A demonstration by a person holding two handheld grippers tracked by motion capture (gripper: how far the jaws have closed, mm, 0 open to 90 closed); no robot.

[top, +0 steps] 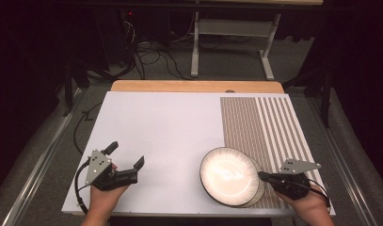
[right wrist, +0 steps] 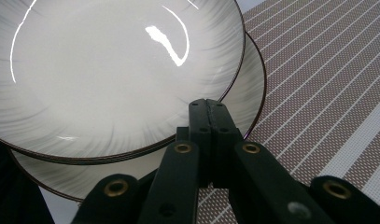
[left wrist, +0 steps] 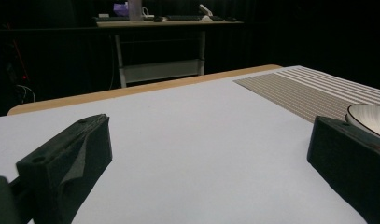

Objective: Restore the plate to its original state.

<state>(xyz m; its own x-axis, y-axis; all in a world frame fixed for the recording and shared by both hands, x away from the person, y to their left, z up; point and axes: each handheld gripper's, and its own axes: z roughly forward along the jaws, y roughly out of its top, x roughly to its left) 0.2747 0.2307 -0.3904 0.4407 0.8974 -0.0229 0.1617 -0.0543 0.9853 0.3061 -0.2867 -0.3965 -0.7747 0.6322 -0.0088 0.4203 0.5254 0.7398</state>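
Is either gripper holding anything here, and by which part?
Right gripper is shut at the plates' near rim; an actual pinch cannot be told. Left gripper holds nothing.

Dark lab, black curtains, floor cables (top: 151,59), white-framed desk (top: 231,28) behind worktable (top: 156,127)

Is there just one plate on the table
No, two plates are stacked: the upper plate rests tilted on a lower plate.
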